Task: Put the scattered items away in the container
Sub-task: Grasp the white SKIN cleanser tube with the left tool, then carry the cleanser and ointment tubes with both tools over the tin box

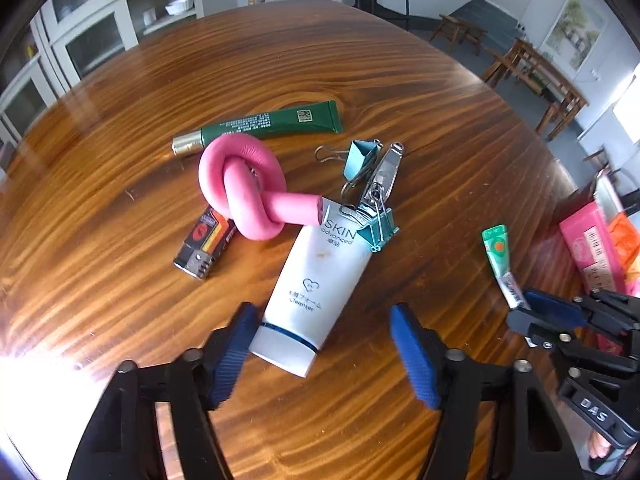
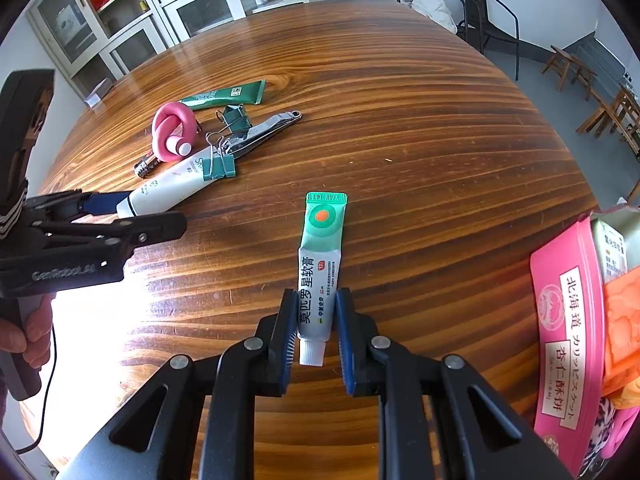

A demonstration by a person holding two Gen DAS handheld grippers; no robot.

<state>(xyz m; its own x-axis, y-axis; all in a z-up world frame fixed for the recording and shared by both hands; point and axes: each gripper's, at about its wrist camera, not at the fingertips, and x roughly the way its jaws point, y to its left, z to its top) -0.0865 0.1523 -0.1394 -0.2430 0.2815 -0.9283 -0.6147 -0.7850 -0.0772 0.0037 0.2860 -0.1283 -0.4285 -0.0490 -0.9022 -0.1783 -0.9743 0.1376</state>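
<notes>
Between the blue pads of the right gripper (image 2: pixel 316 334) sits the small green-and-white ointment tube (image 2: pixel 320 276), its white cap pointing back toward the camera and its crimped green tail lying flat on the counter (image 2: pixel 420 152) farther out; the pads look pressed against both sides of the tube, so I judge the gripper clenched on it, low on the body just above the cap. To finish this step well, the lift should go straight up before any sideways travel, since the tail rests on the wood and a soft tube gripped near one end may droop or twist. Just to the right stands the pink tin (image 2: pixel 568 340), the likely container, already holding an orange thing and a pale box; the tube should be carried over its rim and let go only once it hangs over bare space inside. Off to the left, the left gripper (image 1: pixel 320 344) is spread wide, released, straddling the capped end of the white cleanser tube (image 1: pixel 320 280) without visibly touching it. Closing there would catch the firm cap end, a sound hold. Beyond it lie the knotted pink foam rod (image 1: pixel 244 188), a lighter (image 1: pixel 204 244), two teal binder clips (image 1: pixel 362 158), a nail clipper (image 1: pixel 384 176) and a dark green tube (image 1: pixel 264 122). One clip and the rod's end rest on the cleanser, so raising it slowly should let them slide off rather than scatter.
</notes>
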